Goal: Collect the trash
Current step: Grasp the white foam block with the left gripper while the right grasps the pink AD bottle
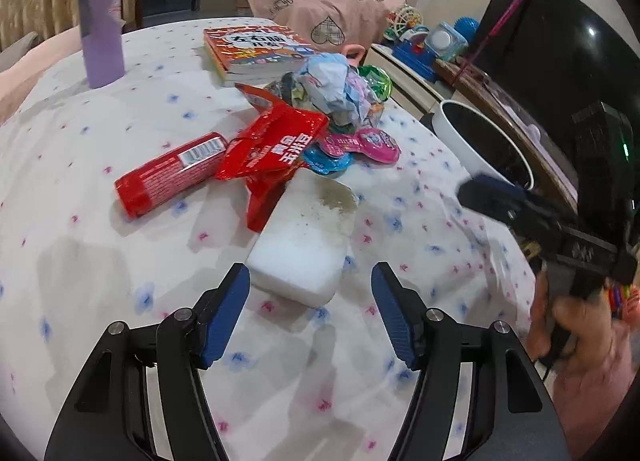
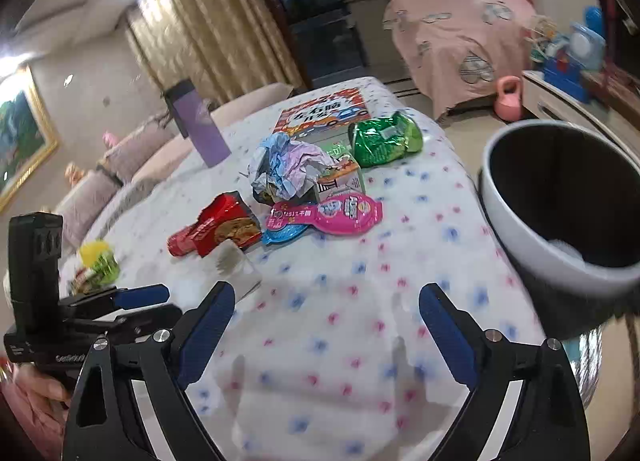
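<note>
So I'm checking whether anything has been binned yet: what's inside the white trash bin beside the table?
Inside the white trash bin, something pale lies at the bottom, against the dark inner wall. What it is cannot be told; the near rim hides the rest of the floor.

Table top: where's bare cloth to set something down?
Free: the near cloth between the right gripper and the pink wrapper, toward the bin; also left of the purple tumbler. Crowded: wrappers and book at centre.
</note>
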`<state>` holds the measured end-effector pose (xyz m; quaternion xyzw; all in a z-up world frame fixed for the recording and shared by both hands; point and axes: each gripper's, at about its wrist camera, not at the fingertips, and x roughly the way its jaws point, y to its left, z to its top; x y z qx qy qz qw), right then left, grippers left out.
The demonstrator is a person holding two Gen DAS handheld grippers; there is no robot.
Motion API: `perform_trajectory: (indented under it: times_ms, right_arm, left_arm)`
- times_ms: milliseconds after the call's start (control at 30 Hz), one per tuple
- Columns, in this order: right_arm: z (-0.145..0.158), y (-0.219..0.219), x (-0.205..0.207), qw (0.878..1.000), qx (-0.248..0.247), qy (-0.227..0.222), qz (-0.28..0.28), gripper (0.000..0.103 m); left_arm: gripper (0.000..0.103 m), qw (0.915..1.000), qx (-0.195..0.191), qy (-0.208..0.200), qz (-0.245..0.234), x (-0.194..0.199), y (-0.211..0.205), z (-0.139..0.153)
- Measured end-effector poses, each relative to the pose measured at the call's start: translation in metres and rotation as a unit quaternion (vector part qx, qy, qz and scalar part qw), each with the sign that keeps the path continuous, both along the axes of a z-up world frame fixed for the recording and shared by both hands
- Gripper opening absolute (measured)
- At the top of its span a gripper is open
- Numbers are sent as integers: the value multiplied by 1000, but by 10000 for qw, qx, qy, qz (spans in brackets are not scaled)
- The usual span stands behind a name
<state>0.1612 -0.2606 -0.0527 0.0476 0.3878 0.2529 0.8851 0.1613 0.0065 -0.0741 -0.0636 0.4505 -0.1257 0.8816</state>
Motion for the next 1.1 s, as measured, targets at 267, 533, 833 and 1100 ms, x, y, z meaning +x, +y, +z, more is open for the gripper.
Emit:
perform_trajectory:
  times_ms: [267,533,833,1100]
  right_arm:
    - [-8,29,53,9934,-673,-44,926,94]
    - [-31,55,94,9793,-1248,125,1591,82]
    - [-29,39,69,9814,-1289,106,1421,57]
    - [-29,1,31,9907,-887,577,854,45]
  left_arm:
    - [66,9997,171,83,155,16,-3,-9]
    - [67,9995,82,155,267,17,6,-6]
    - [68,9998,-64,100,127,13,2,3]
    - [70,9998,175,54,110,16,-11,-2]
